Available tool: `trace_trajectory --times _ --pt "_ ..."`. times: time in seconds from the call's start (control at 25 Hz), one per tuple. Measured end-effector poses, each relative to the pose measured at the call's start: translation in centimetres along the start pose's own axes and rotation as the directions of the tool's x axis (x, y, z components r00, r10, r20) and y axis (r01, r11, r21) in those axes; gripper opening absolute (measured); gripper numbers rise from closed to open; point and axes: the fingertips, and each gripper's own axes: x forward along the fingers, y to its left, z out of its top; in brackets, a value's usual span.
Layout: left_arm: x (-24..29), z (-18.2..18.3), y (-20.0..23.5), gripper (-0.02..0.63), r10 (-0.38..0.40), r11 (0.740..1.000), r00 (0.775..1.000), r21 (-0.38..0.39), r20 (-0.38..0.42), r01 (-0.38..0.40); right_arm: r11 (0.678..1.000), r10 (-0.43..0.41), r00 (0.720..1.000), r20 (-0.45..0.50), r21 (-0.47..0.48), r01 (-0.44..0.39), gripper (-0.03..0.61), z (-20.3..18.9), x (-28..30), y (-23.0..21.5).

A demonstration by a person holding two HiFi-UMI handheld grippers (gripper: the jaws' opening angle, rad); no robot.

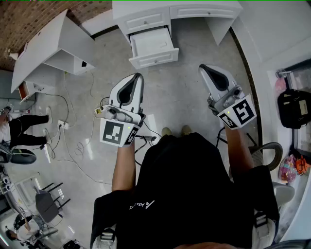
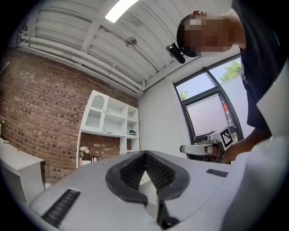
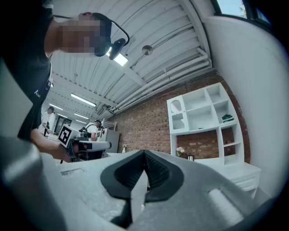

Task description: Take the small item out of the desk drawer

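Left gripper [image 1: 137, 78] and right gripper [image 1: 204, 69] jaws are squeezed together, holding nothing. Next, reach into the open drawer [image 1: 154, 59]; the item is maybe hidden.

Head camera looks steeply down, the drawer [image 1: 151, 44] well off at twelve o'clock. Both gripper cameras tilt upward, sharing the white shelf unit [image 2: 113, 119].

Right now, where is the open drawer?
The drawer sits top centre in the head view, pulled from the white desk, just ahead of the left gripper.
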Motion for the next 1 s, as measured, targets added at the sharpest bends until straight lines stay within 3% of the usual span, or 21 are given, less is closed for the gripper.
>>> trace_trajectory --times 0.36,0.8,1.0 --pt "-0.8 -0.1 0.8 -0.002 0.009 1.000 1.000 -0.008 0.007 -0.009 1.000 0.002 1.000 0.011 0.021 -0.003 0.002 0.0 0.7 0.5" --pt "-2.2 -1.0 6.6 -0.002 -0.004 1.000 1.000 -0.020 0.024 0.004 1.000 0.006 1.000 -0.021 -0.012 -0.006 0.002 -1.4 5.6 3.0" --pt "-1.0 -2.2 9.2 -0.002 0.007 0.999 1.000 -0.034 0.018 -0.007 1.000 0.002 1.000 -0.031 -0.016 -0.002 0.002 -2.4 7.7 1.5"
